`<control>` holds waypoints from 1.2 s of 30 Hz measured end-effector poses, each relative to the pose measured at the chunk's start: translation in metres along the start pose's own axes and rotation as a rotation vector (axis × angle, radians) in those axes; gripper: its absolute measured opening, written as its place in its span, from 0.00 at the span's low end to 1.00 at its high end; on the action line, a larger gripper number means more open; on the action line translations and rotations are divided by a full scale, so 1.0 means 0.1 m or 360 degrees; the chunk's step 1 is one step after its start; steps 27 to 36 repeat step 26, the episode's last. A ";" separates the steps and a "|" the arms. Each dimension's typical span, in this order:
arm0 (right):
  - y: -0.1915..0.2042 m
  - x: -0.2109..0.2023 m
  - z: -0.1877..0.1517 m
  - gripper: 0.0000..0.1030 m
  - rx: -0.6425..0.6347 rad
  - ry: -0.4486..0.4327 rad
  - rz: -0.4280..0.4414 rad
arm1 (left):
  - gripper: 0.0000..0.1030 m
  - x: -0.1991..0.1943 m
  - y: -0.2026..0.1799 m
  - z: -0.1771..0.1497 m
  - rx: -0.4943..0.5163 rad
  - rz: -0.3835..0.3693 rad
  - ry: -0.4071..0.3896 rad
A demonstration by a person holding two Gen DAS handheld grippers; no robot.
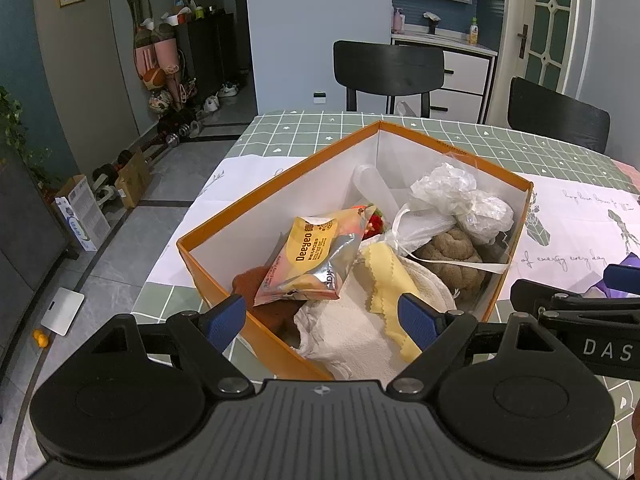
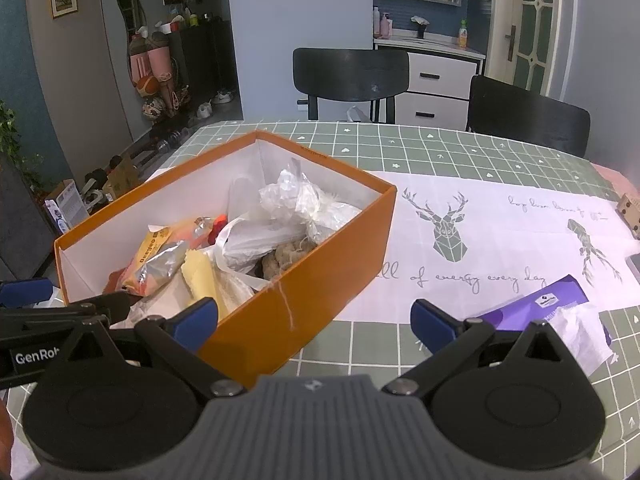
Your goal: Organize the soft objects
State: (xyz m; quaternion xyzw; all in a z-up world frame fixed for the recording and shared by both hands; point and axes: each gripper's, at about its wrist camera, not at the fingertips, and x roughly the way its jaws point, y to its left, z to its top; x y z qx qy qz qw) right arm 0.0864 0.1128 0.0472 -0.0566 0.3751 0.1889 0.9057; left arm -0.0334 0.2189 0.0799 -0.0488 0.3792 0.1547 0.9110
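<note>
Your left gripper (image 1: 322,318) hangs wide open and empty over the near corner of the orange box (image 1: 224,292), already packed with soft stuff, while your right gripper (image 2: 314,326), also spread and empty, sits beside the purple tissue pack (image 2: 536,306) left out on the table (image 2: 440,152).

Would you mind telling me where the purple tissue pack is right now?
The purple tissue pack lies on the table outside the orange box, to its right, just beyond the right gripper in the right wrist view.
</note>
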 end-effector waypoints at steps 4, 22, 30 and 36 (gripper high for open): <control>0.00 0.00 0.00 0.97 -0.0001 -0.0001 0.0000 | 0.97 0.00 0.00 0.00 0.0002 0.0001 -0.0001; 0.00 -0.02 -0.01 0.97 0.0004 -0.0003 -0.0012 | 0.97 0.01 0.00 -0.01 -0.0004 -0.0009 -0.0004; -0.01 -0.02 -0.02 0.97 0.0010 -0.0002 -0.0013 | 0.97 0.01 -0.02 -0.01 0.0008 0.0001 -0.0013; -0.01 -0.02 -0.02 0.97 0.0010 -0.0002 -0.0013 | 0.97 0.01 -0.02 -0.01 0.0008 0.0001 -0.0013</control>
